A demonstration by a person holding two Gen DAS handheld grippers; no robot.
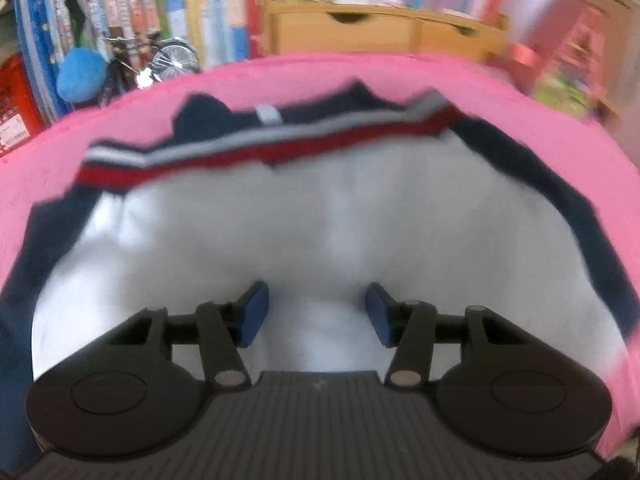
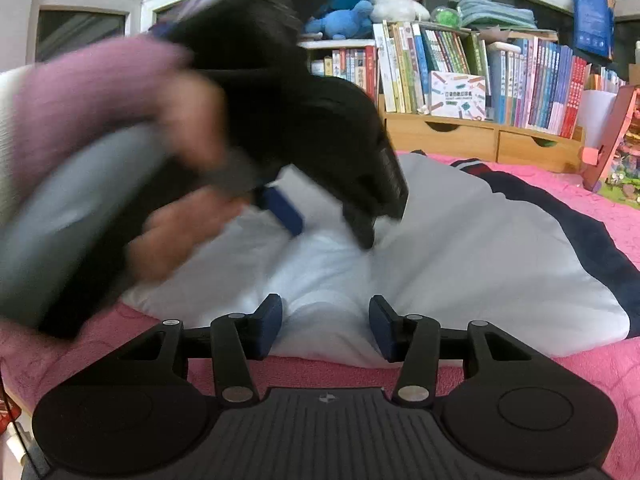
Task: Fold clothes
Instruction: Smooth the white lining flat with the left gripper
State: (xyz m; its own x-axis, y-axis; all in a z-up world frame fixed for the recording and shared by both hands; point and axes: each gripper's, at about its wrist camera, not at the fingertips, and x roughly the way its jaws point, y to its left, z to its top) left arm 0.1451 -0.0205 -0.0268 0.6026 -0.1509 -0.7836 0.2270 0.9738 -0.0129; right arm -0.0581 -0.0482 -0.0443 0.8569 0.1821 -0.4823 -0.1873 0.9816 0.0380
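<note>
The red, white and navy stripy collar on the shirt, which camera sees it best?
The left wrist view: the red, white and navy striped knit collar stretches across the whole picture, though blurred. The right wrist view shows only a small piece of it, far back.

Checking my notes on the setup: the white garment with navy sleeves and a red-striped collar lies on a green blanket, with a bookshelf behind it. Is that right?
Not quite: the blanket is pink, not green, as the left wrist view shows. The rest holds: the white garment with navy sleeves and a red-striped collar lies on it, with the bookshelf behind.
</note>
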